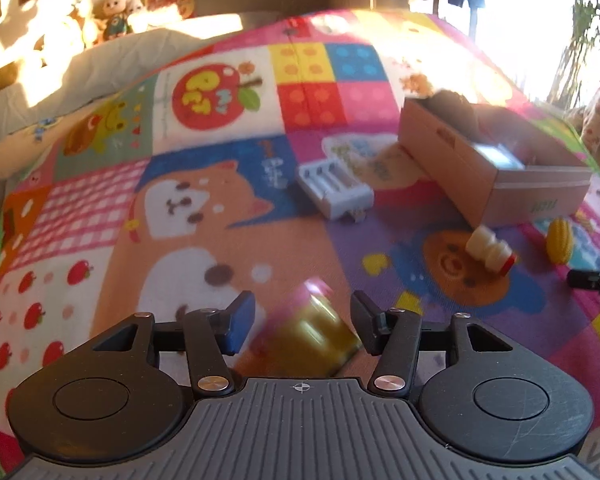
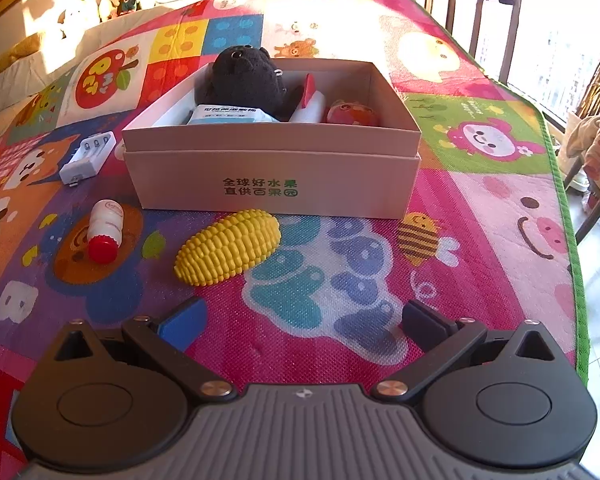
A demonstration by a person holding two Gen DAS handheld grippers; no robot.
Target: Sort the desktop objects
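Inside open cardboard box (image 2: 272, 176), black plush toy (image 2: 246, 80), packet (image 2: 228, 114)

Each gripper had 2 black linkage arms on round black hubs. A ribbed grey body sat between, silver screws at the pivots, one pad blue.

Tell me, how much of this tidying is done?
Partly done. The box already holds a black plush toy and a few other bits. The left hand-held gripper has a blurred yellowish object between its fingers. The corn, small bottle and battery charger lie on the mat; the right hand-held gripper is open and empty.
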